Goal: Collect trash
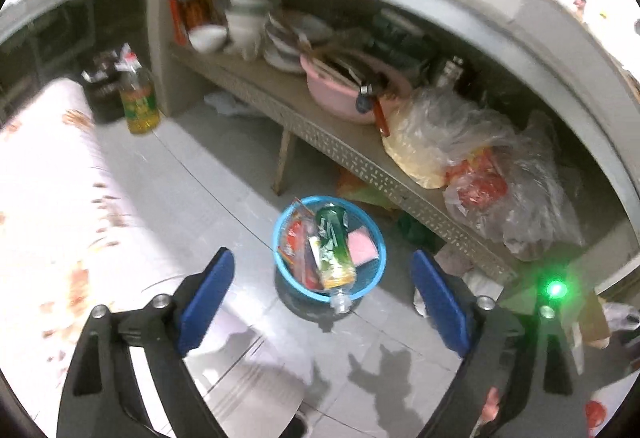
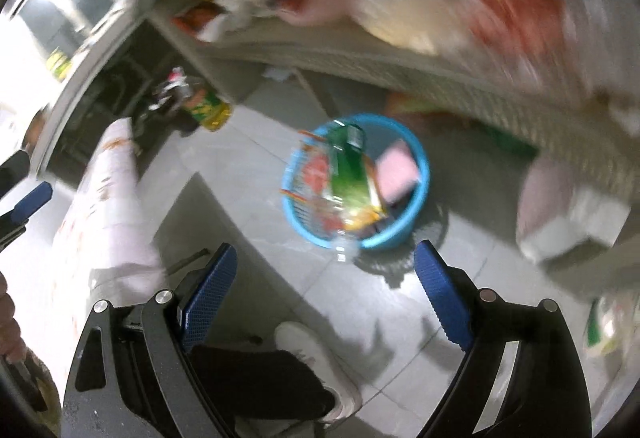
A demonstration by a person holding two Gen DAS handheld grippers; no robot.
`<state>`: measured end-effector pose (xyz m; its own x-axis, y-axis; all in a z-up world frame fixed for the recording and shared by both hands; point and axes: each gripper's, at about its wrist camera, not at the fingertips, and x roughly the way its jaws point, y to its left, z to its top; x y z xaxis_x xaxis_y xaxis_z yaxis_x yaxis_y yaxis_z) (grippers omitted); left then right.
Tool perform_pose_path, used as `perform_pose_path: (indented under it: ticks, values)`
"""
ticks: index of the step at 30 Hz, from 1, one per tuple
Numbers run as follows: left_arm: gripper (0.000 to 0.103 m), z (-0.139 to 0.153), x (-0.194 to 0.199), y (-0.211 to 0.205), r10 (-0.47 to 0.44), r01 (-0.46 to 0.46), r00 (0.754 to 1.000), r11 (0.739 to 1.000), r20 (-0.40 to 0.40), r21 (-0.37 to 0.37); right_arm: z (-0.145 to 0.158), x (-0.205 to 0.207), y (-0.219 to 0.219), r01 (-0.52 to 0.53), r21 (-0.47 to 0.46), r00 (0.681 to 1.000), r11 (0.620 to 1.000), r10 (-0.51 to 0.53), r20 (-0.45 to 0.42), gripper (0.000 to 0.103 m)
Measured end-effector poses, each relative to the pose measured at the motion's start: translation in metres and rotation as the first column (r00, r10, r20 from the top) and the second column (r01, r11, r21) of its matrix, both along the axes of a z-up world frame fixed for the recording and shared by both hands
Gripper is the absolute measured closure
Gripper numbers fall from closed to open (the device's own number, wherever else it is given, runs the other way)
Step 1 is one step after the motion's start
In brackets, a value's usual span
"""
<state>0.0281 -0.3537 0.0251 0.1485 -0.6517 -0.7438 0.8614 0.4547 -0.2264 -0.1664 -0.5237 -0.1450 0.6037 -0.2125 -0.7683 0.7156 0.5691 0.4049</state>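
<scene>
A blue plastic basket [image 1: 374, 276] stands on the tiled floor below a shelf. It holds a green plastic bottle [image 1: 334, 250], red snack wrappers [image 1: 294, 242] and a pink pad [image 1: 362, 244]. My left gripper [image 1: 322, 296] is open and empty, hovering above and in front of the basket. In the blurred right wrist view the same basket [image 2: 416, 194] with the bottle [image 2: 350, 166] lies ahead. My right gripper [image 2: 324, 288] is open and empty above the floor, short of the basket.
A low perforated shelf [image 1: 320, 130] carries a pink basin [image 1: 344, 98], bowls and plastic bags [image 1: 472, 150]. An oil bottle [image 1: 138, 98] stands on the floor at the left. A cloth-covered surface [image 1: 44, 190] fills the left. A person's shoe [image 2: 316, 362] is below.
</scene>
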Motion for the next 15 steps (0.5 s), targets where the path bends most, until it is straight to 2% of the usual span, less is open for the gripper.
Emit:
perform_pose_path:
  ticks: [2,4,9,13,15]
  values:
    - [0.006,0.011,-0.011,0.032,0.032,-0.030,0.998,0.999,0.046,-0.040,0.025,0.004,0.023,-0.051,-0.083,0.999,0.995,0.052,0.009,0.011]
    - [0.006,0.019,-0.022,0.065,0.066,-0.060,0.994,0.996,0.090,-0.070,0.051,0.007,0.052,-0.114,-0.177,0.993,0.977,0.119,0.017,0.008]
    - [0.006,0.023,-0.038,0.124,0.160,-0.149,0.980,0.984,0.116,-0.101,0.086,0.013,0.111,-0.197,-0.338,0.978,0.920,0.210,0.004,0.008]
    - [0.006,0.023,-0.045,0.165,0.279,-0.266,0.951,0.958,0.131,-0.112,0.100,0.014,0.144,-0.190,-0.419,0.978,0.888,0.209,-0.002,0.008]
    - [0.006,0.024,-0.051,0.184,0.329,-0.314,0.927,0.943,0.182,-0.107,0.105,0.014,0.155,-0.178,-0.462,0.981,0.869,0.193,-0.016,0.008]
